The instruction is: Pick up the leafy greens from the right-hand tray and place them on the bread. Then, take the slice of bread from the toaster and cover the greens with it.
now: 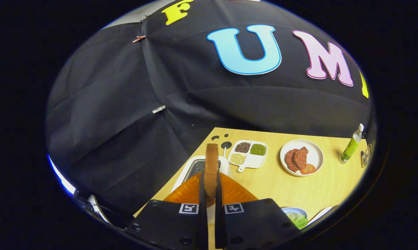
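Two fingers of the gripper [210, 194] press from either side on a slice of bread [211, 170], which stands on edge between them and rises toward twelve o'clock; the pinch is narrow, set by the thickness of the slice. Held edge-on like this, the slice looks to have come out of the toaster [192, 170], whose slotted top lies just behind it at about eleven o'clock from the fingertips, on the near corner of the wooden table [281, 187]. That would put the work in its second half, with the slice due to go down over the leafy greens [297, 219], which sit on a pale plate [295, 210] at about four o'clock, close beside the right finger; whether bread lies under them cannot be told. Farther off, at one o'clock, a divided dish [250, 154] holds dark, green and pale beans in separate wells, and at two o'clock a white plate [301, 158] carries slices of meat. A green bottle [351, 146] stands beyond; its label is too small to read. No other writing is legible.
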Demonstrator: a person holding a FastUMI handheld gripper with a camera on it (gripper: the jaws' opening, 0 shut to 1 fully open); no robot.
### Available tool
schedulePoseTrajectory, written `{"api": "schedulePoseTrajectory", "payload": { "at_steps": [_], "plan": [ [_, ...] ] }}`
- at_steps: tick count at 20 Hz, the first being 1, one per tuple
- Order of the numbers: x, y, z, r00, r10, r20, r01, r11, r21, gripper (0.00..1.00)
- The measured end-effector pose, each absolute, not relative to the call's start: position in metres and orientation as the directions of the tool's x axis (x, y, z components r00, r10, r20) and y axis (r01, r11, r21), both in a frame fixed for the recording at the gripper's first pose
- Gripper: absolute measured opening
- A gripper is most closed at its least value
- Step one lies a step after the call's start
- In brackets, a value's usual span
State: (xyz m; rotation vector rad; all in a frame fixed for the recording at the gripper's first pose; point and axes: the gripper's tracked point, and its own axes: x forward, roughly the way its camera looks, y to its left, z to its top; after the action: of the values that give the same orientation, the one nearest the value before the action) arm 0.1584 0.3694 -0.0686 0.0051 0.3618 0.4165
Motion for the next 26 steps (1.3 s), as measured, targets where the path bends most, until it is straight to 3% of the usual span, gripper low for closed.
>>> {"api": "schedulePoseTrajectory", "payload": {
  "at_steps": [12,16,26],
  "plan": [
    [0.128,0.229,-0.141,0.851,0.261,-0.456,-0.2,0.963,0.178,0.12],
    [0.114,0.206,-0.177,0.819,0.266,-0.509,-0.139,0.952,0.274,0.12],
    [0.11,0.158,-0.214,0.817,0.198,-0.542,-0.061,0.964,0.26,0.12]
  ]
}}
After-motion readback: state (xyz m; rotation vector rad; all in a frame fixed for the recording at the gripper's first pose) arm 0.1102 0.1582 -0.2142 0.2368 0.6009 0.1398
